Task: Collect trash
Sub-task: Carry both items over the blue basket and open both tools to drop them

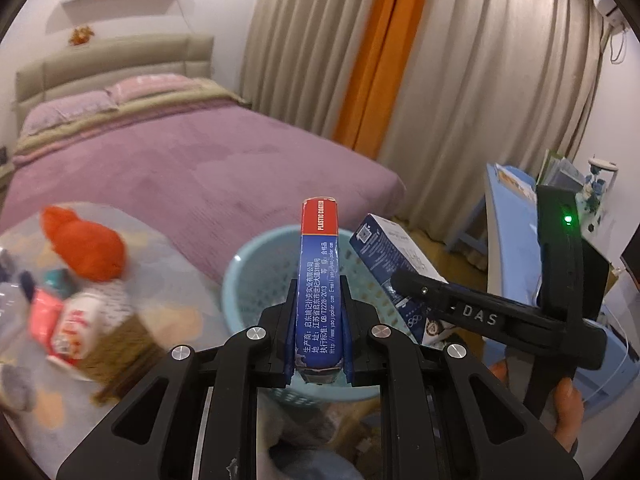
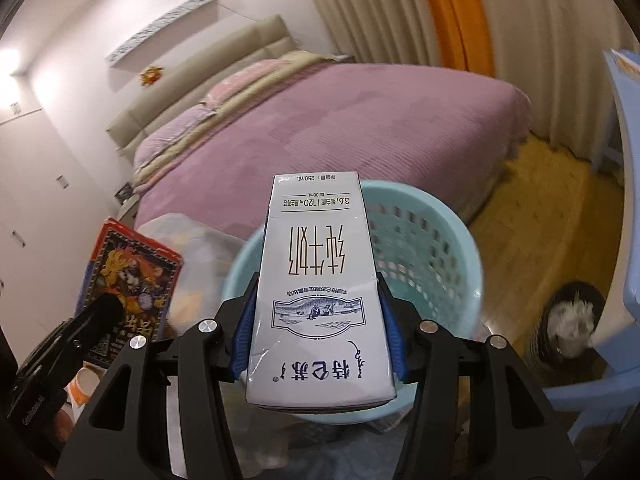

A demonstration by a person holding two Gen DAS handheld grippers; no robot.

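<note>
My left gripper (image 1: 319, 312) is shut on a thin red-and-blue playing-card box (image 1: 319, 280), held edge-up over the near rim of a light blue perforated basket (image 1: 256, 280). In the right wrist view the same card box (image 2: 128, 280) shows its printed face at the left. My right gripper (image 2: 318, 312) is shut on a white milk carton (image 2: 320, 292), its print upside down, above the blue basket (image 2: 432, 256). From the left wrist view the milk carton (image 1: 394, 264) and the right gripper (image 1: 404, 280) appear just right of the card box.
A purple bed (image 1: 192, 160) lies behind the basket, with beige and orange curtains (image 1: 376, 60) beyond. At the left, a surface holds an orange object (image 1: 86, 246), a bottle and packets. A blue chair (image 2: 628, 200) and a dark bin with white waste (image 2: 572, 320) stand at the right.
</note>
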